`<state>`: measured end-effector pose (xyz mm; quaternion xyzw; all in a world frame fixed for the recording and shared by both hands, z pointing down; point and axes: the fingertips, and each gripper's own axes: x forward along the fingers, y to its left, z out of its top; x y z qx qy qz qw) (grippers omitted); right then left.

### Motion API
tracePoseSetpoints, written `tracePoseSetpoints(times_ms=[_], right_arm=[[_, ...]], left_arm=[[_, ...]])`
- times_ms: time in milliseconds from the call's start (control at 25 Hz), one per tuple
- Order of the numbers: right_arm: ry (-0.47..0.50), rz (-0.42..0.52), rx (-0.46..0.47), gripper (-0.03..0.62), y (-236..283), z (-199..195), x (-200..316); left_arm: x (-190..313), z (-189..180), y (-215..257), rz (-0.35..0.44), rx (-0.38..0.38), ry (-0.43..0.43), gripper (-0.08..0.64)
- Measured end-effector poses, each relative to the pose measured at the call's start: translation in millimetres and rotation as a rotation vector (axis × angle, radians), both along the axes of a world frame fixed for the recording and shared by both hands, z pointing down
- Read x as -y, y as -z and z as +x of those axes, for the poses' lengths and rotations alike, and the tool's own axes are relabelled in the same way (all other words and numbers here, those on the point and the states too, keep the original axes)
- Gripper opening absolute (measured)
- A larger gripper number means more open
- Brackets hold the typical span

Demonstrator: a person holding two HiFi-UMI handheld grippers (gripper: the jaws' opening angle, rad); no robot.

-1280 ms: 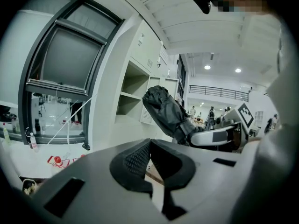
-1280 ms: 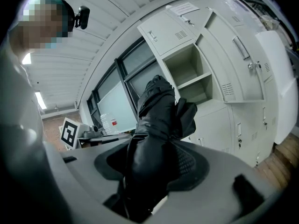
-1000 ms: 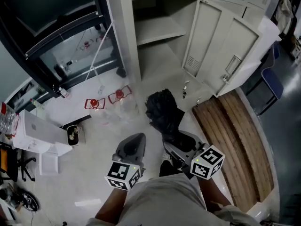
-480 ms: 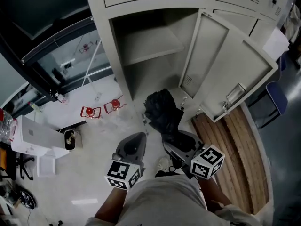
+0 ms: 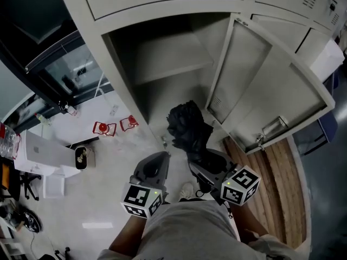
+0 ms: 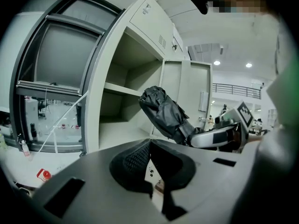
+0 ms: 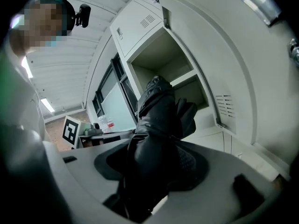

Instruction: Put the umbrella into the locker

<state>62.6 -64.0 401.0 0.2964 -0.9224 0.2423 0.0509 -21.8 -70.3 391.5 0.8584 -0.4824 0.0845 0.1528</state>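
I hold both grippers out in front of my body, low and side by side, with my left arm point(image 5: 126, 238) and right arm point(image 5: 241, 221) bent and close to me. Both point away from me at the open locker point(image 5: 142, 99).

My right gripper point(image 5: 199, 158) is closed tight on the black folded umbrella point(image 5: 187, 126). The umbrella sticks out past the gripper, tilted up toward the locker. Its far end is just in front of the space under the shelf point(image 5: 162, 66), up in the air above the floor point(image 5: 108, 161).

My left gripper point(image 5: 158, 158) is on the left of it, closed with nothing in it. The locker door point(image 5: 265, 91) stands wide open on the right.
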Motion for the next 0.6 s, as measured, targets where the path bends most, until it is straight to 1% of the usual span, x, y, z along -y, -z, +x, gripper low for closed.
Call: tracePoseSetpoints(times_ms=[320, 600], right_arm=[[0.000, -0.018, 0.006, 0.232, -2, 2, 10], [-0.035, -0.027, -0.003, 0.232, 1, -1, 16]], left_arm=[[11, -2, 4, 0.001, 0.001, 0.022, 0.017], [23, -8, 8, 0.007, -0.007, 0.001, 0.017]])
